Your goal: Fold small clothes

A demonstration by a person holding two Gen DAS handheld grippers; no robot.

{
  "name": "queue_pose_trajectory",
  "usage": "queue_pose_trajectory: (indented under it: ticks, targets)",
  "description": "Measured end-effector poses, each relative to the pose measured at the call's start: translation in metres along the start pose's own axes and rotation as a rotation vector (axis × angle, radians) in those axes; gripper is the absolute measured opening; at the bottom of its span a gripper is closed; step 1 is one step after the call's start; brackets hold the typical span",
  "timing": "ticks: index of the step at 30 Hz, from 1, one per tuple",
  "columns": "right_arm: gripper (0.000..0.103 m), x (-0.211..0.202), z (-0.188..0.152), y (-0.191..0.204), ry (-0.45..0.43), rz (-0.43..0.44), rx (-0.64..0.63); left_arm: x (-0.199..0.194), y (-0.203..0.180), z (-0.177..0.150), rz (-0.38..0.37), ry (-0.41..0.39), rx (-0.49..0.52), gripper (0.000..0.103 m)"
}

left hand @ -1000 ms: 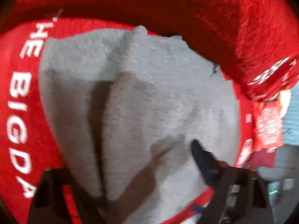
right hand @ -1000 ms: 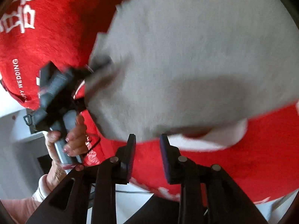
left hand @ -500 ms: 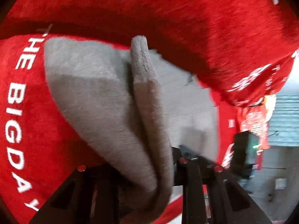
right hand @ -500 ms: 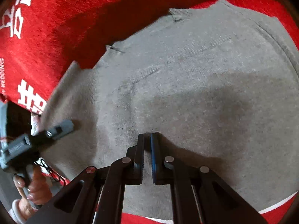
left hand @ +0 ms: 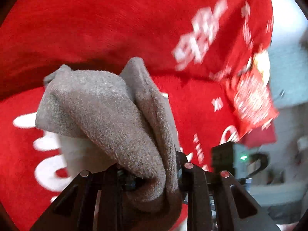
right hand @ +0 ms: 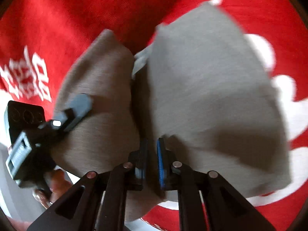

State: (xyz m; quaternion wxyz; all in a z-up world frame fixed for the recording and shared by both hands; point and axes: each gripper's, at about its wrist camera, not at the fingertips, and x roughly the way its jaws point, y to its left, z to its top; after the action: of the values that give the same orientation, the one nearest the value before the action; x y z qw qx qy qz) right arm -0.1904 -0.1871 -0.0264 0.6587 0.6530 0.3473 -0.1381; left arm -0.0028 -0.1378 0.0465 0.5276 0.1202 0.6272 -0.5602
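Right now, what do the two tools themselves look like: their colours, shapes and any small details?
The left tool has black angular fingers with triangular cut-outs and round silver rivets. The right tool is built the same, and one of its pads is blue. In the right wrist view the left tool also shows a grey pad and a black box-shaped body.

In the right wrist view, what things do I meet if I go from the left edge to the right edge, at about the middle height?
Left gripper, closed on the cloth's left side → grey cloth, its left bunch, a dark crease, then its broad right panel → red blanket with white print.
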Motion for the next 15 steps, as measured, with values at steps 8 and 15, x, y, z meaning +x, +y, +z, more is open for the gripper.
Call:
queue_pose_trajectory:
  ticks: [8, 15]
  targets:
    - [0.019, -0.002, 0.011, -0.057, 0.019, 0.111, 0.159, 0.063, -0.050, -0.003, 0.190, 0.074, 0.155, 0.057]
    - [0.027, -0.027, 0.038, -0.087, -0.023, 0.207, 0.249, 0.018, -0.089, -0.002, 0.186, -0.028, 0.265, 0.058]
